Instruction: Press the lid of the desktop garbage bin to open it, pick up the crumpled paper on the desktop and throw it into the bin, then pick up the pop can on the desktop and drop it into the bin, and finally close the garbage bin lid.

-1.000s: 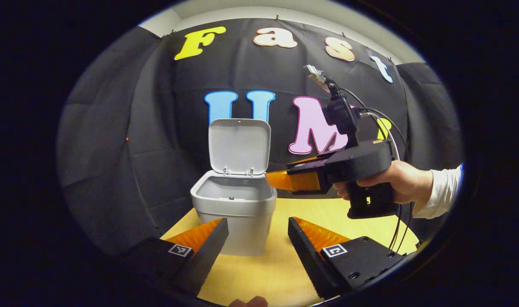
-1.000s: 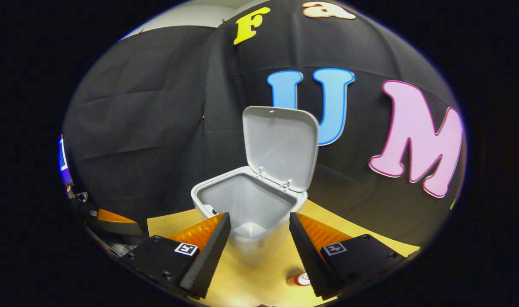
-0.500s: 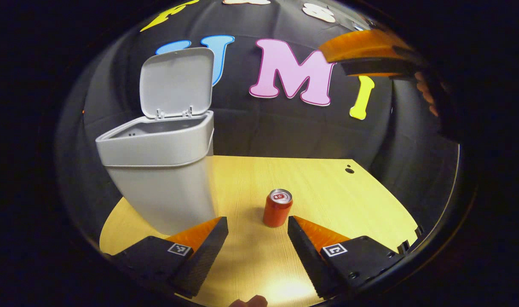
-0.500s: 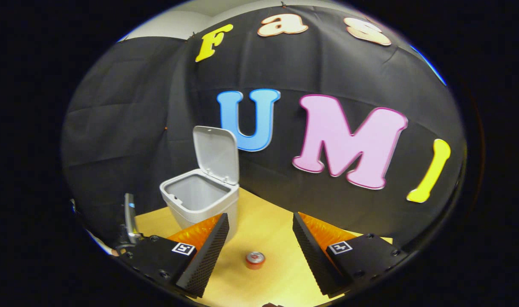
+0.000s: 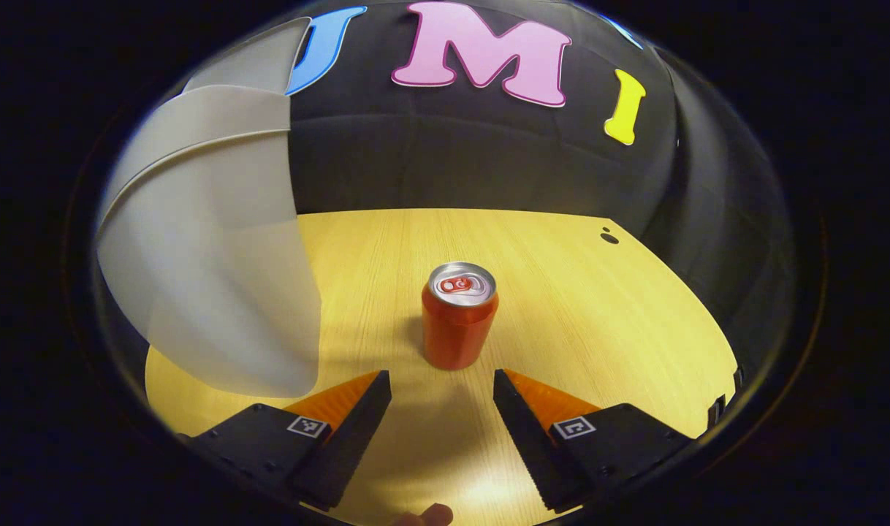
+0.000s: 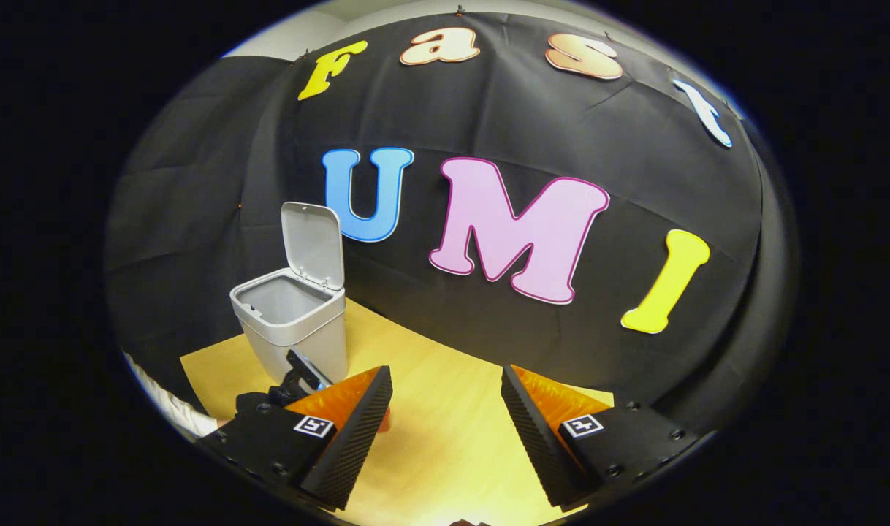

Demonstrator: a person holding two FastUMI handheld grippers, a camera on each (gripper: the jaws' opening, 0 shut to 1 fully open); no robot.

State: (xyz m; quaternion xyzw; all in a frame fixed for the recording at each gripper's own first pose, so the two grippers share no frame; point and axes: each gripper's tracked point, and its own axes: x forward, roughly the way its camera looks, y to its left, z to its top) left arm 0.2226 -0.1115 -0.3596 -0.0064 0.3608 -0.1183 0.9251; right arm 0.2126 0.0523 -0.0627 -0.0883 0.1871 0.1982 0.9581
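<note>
My left gripper [image 5: 442, 383] sits low over the table [image 5: 598, 307], fingers spread wide and empty, the upright pop can [image 5: 459, 315] just beyond its tips and the bin [image 5: 211, 248] close on the left. My right gripper [image 6: 445, 387] is raised higher, also wide open and empty, facing the far wall. From there the bin [image 6: 291, 321] stands far left with its lid [image 6: 312, 245] up, and a white sleeve [image 6: 169, 408] shows low left, probably my other arm.
</note>
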